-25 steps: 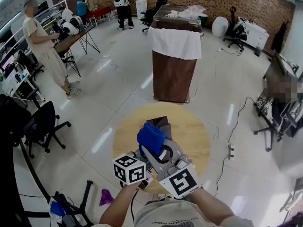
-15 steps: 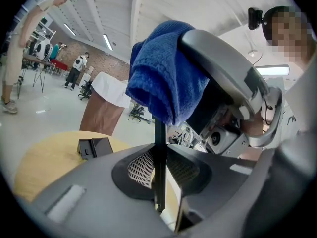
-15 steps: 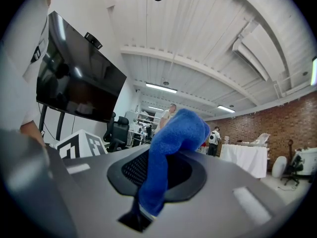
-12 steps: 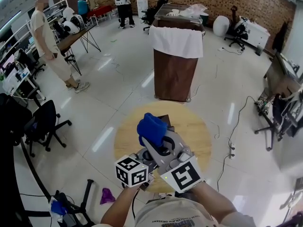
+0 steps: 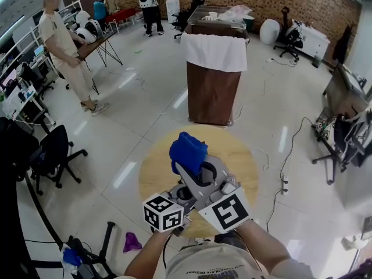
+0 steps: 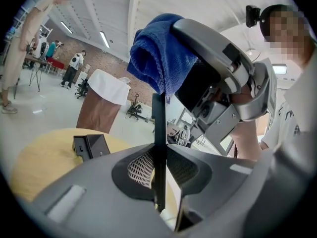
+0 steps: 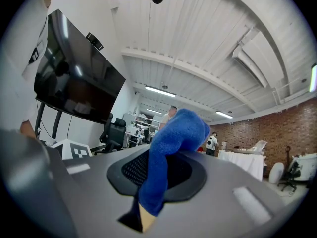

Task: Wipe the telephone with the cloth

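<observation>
The left gripper point(image 6: 159, 153) clamps the telephone point(image 6: 158, 115), visible edge-on only in its own view. The right gripper point(image 7: 157, 172) grips the cloth point(image 7: 174, 130), which masks the telephone in the head view.

Open lab or workshop hall, brick-walled

Brick wall point(image 5: 290, 2) at 12 o'clock; trestle workbench point(image 5: 87, 46) with a standing person point(image 5: 64, 51) at 10; rolling office chair point(image 5: 52, 153) at 9; loose cable point(image 5: 288, 150) across glossy floor point(image 5: 145, 97) at 3.
</observation>
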Motion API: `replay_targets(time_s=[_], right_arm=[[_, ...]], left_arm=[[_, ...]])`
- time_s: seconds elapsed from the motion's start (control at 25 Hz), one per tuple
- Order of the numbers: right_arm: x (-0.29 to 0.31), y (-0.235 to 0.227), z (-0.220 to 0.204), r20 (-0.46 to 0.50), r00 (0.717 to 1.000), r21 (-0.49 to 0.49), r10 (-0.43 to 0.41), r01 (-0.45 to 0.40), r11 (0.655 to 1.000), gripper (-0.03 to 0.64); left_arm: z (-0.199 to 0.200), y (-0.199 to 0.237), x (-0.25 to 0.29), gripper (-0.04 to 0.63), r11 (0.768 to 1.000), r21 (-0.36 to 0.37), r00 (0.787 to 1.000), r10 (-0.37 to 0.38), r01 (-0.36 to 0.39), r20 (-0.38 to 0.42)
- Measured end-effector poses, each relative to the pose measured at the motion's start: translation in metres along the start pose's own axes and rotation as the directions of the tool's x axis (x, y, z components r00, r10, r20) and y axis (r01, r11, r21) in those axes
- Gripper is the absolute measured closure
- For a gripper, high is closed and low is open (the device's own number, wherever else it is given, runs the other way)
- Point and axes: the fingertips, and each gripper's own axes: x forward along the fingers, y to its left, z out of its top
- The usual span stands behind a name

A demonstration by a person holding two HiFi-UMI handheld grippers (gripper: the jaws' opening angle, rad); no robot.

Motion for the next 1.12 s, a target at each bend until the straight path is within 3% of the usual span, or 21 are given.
replay_targets(time_s=[0.44,0.68,1.12], right_arm=[[-0.005,-0.012,0.012,0.037,0.999,-0.021,-0.028,0.028,0.999,0.552],[-0.008,-0.021,0.004,0.007,0.999,-0.044,-0.051,0.051,0.998,0.552],[-0.024,-0.052,-0.004,0.004,0.991,-0.031,-0.136,0.136,0.990,0.552]], left_arm=[[-0.005,-0.002,0.001,0.532,1.000,-0.006,1.000,-0.014,0.014,0.002],[-0.003,-0.006,0.000,0.532,1.000,0.001,1.000,-0.025,0.025,0.017],[-0.001,-0.007,-0.002,0.532,0.999,-0.002,0.999,-0.042,0.042,0.034]])
